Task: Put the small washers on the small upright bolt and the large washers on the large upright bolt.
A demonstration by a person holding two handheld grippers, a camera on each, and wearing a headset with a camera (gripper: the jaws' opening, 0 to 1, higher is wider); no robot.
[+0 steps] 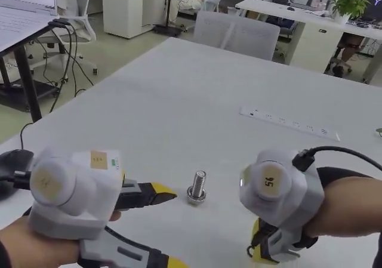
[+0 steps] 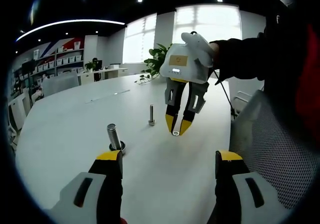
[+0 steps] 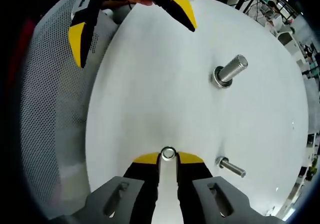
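Observation:
The large upright bolt (image 1: 197, 185) (image 2: 114, 135) (image 3: 231, 69) stands on the white table (image 1: 179, 101) with a metal ring around its foot. The small upright bolt (image 2: 151, 114) (image 3: 230, 167) stands farther along. My right gripper (image 1: 261, 253) (image 2: 177, 130) (image 3: 167, 156) points down at the table to the right of the large bolt, shut on a small washer (image 3: 167, 153) (image 2: 175, 132). My left gripper (image 1: 172, 227) (image 2: 169, 156) (image 3: 131, 24) lies low to the left of the large bolt, jaws wide open with nothing between them.
A white power strip (image 1: 289, 123) lies on the far right of the table. A grey chair (image 1: 236, 35) stands behind the table, a mesh chair (image 2: 265, 139) at its near edge. A black device (image 1: 12, 160) with a cable sits at the left edge.

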